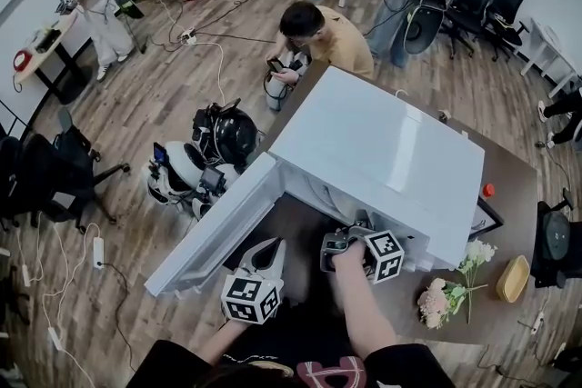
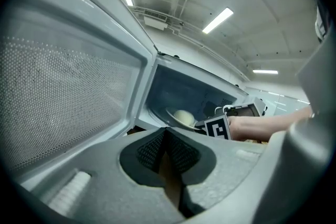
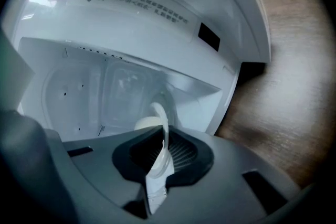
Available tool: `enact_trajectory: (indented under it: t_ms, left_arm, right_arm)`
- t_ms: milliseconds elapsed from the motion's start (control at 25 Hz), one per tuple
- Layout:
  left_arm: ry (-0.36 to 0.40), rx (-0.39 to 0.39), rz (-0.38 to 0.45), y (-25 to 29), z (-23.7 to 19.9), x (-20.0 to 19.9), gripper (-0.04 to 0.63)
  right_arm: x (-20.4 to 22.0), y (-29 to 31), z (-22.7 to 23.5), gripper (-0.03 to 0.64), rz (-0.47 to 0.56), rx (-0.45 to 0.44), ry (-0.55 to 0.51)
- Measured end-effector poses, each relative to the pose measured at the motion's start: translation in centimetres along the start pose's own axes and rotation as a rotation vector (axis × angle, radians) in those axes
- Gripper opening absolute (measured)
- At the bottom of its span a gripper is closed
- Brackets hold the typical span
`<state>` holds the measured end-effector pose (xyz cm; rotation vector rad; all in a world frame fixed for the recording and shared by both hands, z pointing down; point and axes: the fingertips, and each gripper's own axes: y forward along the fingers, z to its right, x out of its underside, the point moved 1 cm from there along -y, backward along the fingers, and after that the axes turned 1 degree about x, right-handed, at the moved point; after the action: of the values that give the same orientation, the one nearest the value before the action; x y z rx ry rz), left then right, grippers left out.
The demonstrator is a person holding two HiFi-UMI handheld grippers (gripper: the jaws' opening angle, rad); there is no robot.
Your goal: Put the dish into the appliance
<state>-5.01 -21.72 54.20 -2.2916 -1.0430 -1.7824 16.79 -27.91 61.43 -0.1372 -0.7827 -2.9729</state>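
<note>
**Dish inside cavity, not yet let go**

Dish [image 3: 159, 123]: white, held by its rim, already inside the open appliance [image 1: 382, 150]. A pale round item [image 2: 184, 115] sits on it (bun or egg, cannot tell). Whether the dish rests on the cavity floor or hangs just above it is not clear from any view.

Right gripper [image 3: 160, 147]: jaws clamped on the dish rim, reaching in through the opening. The grip takes only the near edge, so the far side carries itself.

Left gripper [image 1: 264, 254]: jaws together, nothing between them, waiting just beside the open door [image 1: 214, 227], which swings out to the left.

Appliance stands on a brown table [image 1: 509, 186]; flowers [image 1: 446, 291] lie to its right, well apart from the work.

Risks, as I judge them:
- Letting go before the dish is seated: it drops and the round item rolls off.
- An edge-only grip lets the dish sag or slip if the hand tilts.
- Pulling out at an angle could drag the rim and the dish back with it.
- The waiting gripper could nudge the door onto the working arm.
</note>
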Motion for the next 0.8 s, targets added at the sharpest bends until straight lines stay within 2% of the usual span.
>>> enact_trajectory:
  t_ms: [440,600,800]
  left_arm:
    - [0.002,0.002,-0.001,0.0,0.3,0.1,0.009]
    - [0.006,0.008,-0.001,0.0,0.4,0.2,0.009]
    - [0.012,0.028,0.001,0.0,0.9,0.1,0.009]
  right_arm:
    - [0.1,0.2,-0.7,0.102,-0.021,-0.036,-0.026]
    - [0.1,0.0,-1.0,0.172,-0.03,-0.062,-0.017]
    - [0.0,-1.0,-1.3,0.185,-0.023,-0.083,-0.03]
